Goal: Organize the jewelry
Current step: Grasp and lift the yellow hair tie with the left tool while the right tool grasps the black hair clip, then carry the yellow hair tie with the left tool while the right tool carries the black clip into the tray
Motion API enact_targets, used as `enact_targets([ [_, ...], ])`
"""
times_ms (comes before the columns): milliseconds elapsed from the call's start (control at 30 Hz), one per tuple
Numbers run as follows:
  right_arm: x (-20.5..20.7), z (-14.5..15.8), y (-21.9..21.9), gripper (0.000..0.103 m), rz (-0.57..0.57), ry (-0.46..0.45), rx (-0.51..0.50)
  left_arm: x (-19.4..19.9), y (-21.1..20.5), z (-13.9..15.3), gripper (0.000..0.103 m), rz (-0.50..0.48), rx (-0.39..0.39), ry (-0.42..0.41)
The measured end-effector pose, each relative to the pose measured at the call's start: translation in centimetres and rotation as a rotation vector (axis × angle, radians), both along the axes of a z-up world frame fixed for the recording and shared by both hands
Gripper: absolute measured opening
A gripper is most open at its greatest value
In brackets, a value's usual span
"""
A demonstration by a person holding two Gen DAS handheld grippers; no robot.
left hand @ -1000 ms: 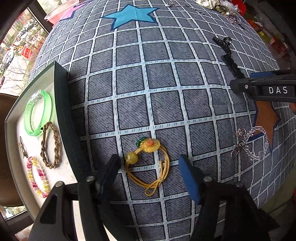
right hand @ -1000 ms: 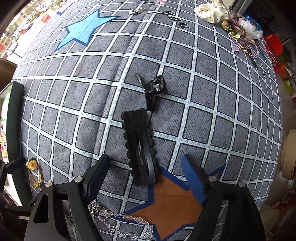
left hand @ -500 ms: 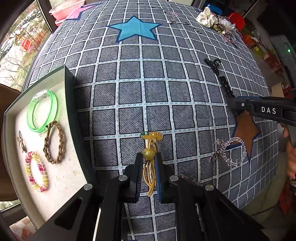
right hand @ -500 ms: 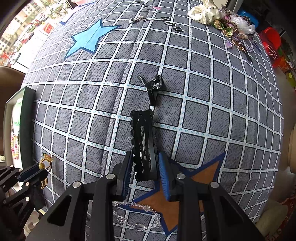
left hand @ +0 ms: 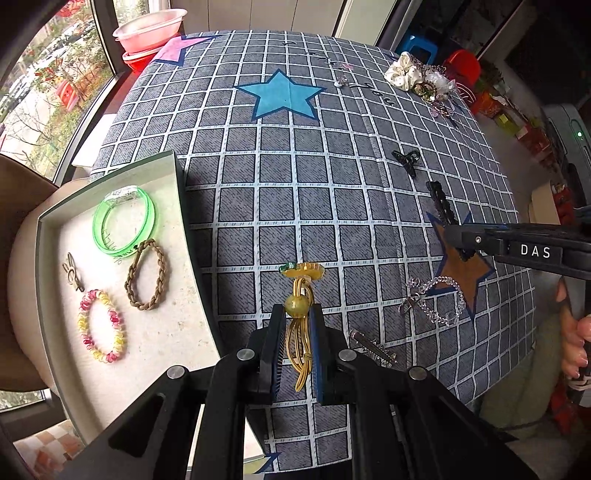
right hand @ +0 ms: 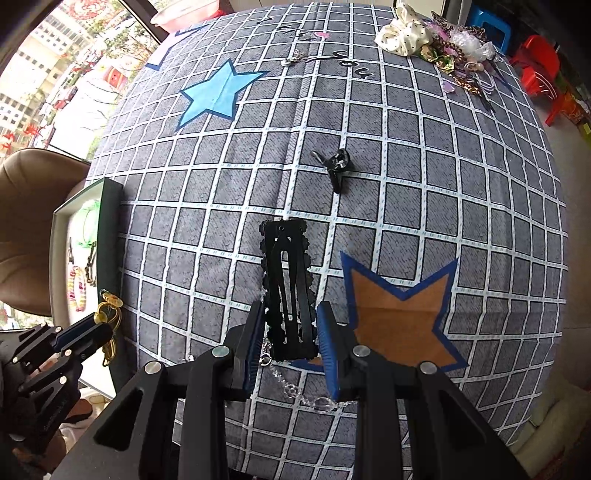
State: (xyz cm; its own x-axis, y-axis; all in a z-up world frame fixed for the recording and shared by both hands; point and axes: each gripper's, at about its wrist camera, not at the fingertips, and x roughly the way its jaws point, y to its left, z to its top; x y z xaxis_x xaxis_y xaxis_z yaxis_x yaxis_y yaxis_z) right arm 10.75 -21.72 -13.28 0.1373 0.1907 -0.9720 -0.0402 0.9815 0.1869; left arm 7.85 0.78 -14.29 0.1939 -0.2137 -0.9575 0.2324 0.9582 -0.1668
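My left gripper (left hand: 296, 318) is shut on a yellow hair tie (left hand: 300, 325) with a bead and flower, held above the checked cloth. It also shows in the right wrist view (right hand: 107, 314). My right gripper (right hand: 290, 321) is shut on a black lace hair clip (right hand: 286, 273), lifted off the cloth; in the left wrist view the clip (left hand: 441, 203) sticks out of that gripper. A white tray (left hand: 173, 325) at the left holds a green bangle (left hand: 123, 221), a braided brown band (left hand: 146, 275), a pink-yellow coil band (left hand: 101, 326) and a small clip (left hand: 72, 275).
A clear bead bracelet (left hand: 434, 301), a metal clip (left hand: 373, 349) and a small black claw clip (left hand: 406, 158) lie on the cloth. A pile of accessories (left hand: 421, 81) sits at the far right corner. Pink bowls (left hand: 147, 33) stand beyond the far left edge.
Both grippers closed on their items, then lifted and drew back. The yellow hair tie and black clip rose off the cloth with them.
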Motion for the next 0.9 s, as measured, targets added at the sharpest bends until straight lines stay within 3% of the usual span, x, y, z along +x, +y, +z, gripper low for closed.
enact_targets([
  [433,-0.4,-0.5,9.9,0.031,0.177,-0.006,0.056,-3.4,7.5,0.6,0.020,0.140,0.015,-0.013],
  [900,-2.7,-3.0,24.3,0.031,0.445,0.077,0.095,-6.9,16.4,-3.0,0.020,0.323,0.055,0.063],
])
